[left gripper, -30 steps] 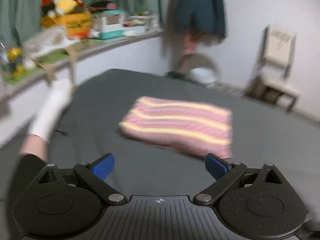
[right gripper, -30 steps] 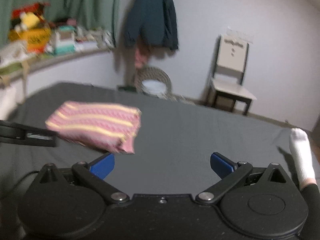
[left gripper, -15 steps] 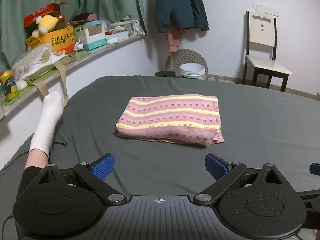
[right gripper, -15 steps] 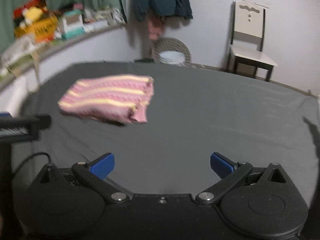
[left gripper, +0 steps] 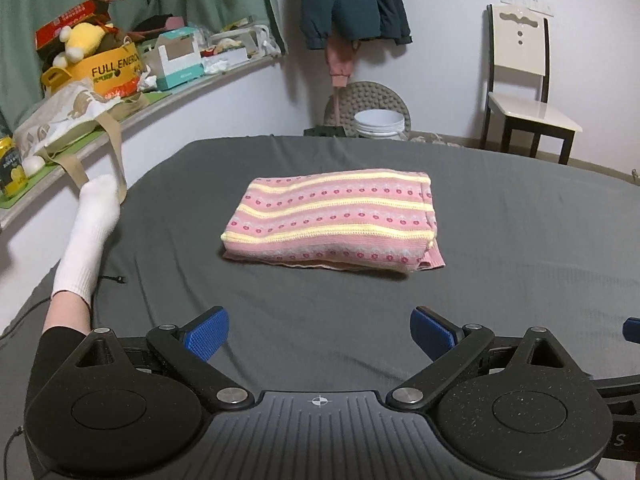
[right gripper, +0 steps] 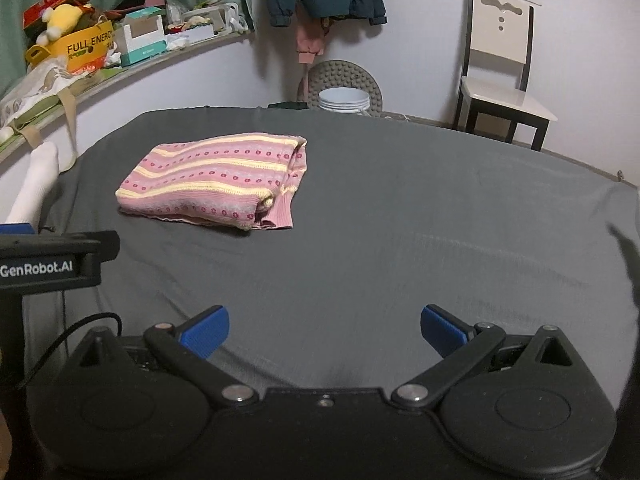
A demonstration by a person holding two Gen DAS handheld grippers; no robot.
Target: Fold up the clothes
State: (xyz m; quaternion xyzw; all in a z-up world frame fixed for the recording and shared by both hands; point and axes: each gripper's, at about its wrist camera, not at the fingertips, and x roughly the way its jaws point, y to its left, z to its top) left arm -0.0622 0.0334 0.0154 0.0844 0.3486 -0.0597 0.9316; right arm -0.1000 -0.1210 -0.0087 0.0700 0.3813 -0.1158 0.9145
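A pink knit sweater with yellow stripes (left gripper: 336, 220) lies folded into a thick rectangle on the dark grey bed sheet (left gripper: 520, 248). In the right wrist view the same sweater (right gripper: 218, 178) sits left of centre. My left gripper (left gripper: 320, 334) is open, held well back from the sweater's near edge, with nothing between its blue pads. My right gripper (right gripper: 324, 330) is also open and empty, to the right of the sweater and apart from it. The left gripper's body (right gripper: 56, 260) shows at the left edge of the right wrist view.
A person's leg in a white sock (left gripper: 90, 232) rests on the bed's left side. A cluttered shelf (left gripper: 120, 76) runs along the left wall. Beyond the bed stand a chair (left gripper: 524, 80), a white bucket (left gripper: 380, 122) and a hanging dark jacket (left gripper: 352, 4).
Both grippers have swung and steadied, so the blur is gone and the sweater sits nearer the centre. The sweater itself has not moved. Both grippers stay open.
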